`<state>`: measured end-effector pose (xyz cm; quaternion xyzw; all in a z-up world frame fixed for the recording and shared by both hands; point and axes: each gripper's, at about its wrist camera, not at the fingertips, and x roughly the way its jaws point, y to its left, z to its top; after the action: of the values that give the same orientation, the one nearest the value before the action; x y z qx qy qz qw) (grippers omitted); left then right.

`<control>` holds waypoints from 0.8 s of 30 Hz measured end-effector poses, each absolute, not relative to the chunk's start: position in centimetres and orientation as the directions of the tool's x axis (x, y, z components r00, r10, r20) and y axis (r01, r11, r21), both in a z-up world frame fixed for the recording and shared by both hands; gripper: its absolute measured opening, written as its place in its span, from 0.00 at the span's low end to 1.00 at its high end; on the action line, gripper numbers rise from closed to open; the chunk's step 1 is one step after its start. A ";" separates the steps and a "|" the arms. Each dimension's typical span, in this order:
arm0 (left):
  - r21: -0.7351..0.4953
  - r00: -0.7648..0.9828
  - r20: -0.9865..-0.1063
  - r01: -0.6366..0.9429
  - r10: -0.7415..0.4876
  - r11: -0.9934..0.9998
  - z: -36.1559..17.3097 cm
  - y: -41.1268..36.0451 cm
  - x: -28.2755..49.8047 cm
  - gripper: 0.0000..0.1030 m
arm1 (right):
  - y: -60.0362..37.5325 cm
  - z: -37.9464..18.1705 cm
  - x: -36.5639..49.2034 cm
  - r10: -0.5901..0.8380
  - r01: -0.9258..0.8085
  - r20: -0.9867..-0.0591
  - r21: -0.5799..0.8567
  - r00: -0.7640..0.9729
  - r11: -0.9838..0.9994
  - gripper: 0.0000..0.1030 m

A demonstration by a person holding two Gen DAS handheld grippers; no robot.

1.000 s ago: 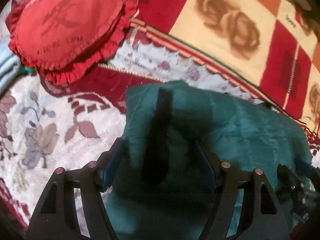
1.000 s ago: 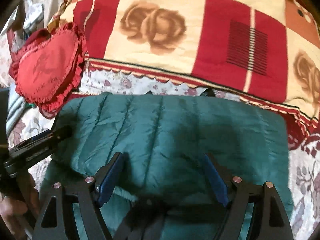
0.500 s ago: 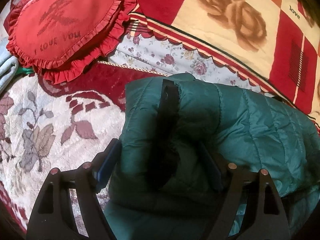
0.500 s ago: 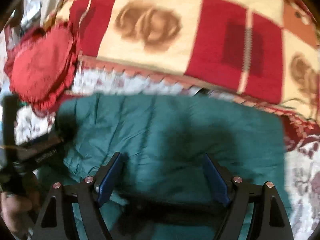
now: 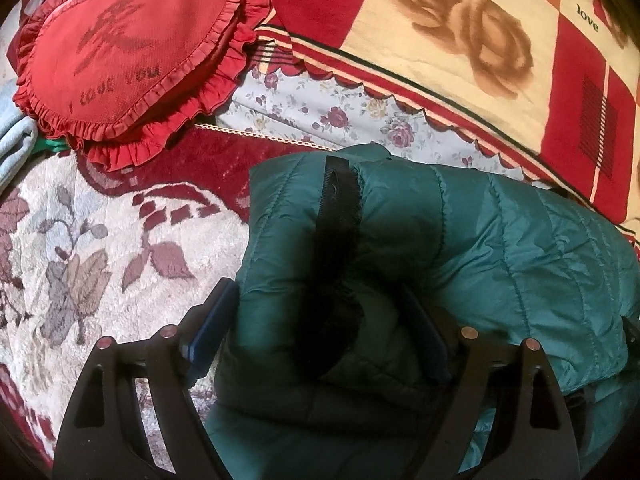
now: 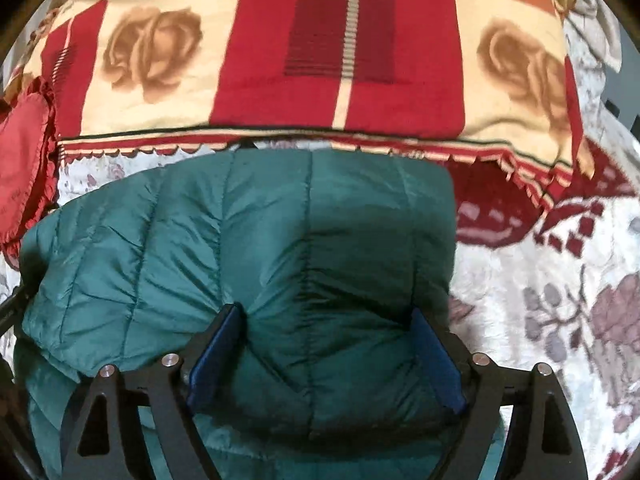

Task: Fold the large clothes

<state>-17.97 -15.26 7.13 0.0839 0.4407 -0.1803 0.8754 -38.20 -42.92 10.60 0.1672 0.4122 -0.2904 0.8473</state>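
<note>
A teal quilted puffer jacket (image 5: 500, 248) lies folded on a floral bedspread; it also shows in the right wrist view (image 6: 248, 248). A black zipper strip (image 5: 338, 216) runs down its left end. My left gripper (image 5: 320, 328) has its jaws spread wide around the jacket's left end, with padded fabric bulging between them. My right gripper (image 6: 326, 352) has its jaws spread wide around the jacket's right end, fabric bunched between the blue pads (image 6: 214, 354).
A red heart-shaped frilled cushion (image 5: 128, 52) lies at the far left. A red and cream rose-patterned blanket (image 6: 320, 48) lies behind the jacket. The white and maroon floral bedspread (image 5: 88, 240) surrounds the jacket on both sides (image 6: 560, 280).
Both grippers have moved apart toward the jacket's ends. The right view has swung right, so the cushion and left gripper have slid out at its left edge.
</note>
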 end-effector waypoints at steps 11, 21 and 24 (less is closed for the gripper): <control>0.005 0.552 -0.791 0.436 -0.264 0.900 10.1 -12.2 -21.7 0.81 | -38.8 16.2 -43.8 -0.337 0.595 -0.733 0.114 0.591 0.795 0.81; -0.050 0.522 -0.795 0.453 -0.310 0.890 12.0 -6.2 -28.1 0.81 | -34.5 17.4 -49.9 -0.252 0.530 -0.742 0.161 0.622 0.833 0.82; -0.076 0.511 -0.796 0.447 -0.324 0.891 12.1 -4.8 -29.5 0.81 | -33.0 17.2 -51.6 -0.231 0.507 -0.744 0.164 0.626 0.846 0.82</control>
<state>-29.49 -4.78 12.11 0.0696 0.4418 -0.2226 0.8663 -51.63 -33.03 17.17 0.1824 0.3783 -0.2089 0.8831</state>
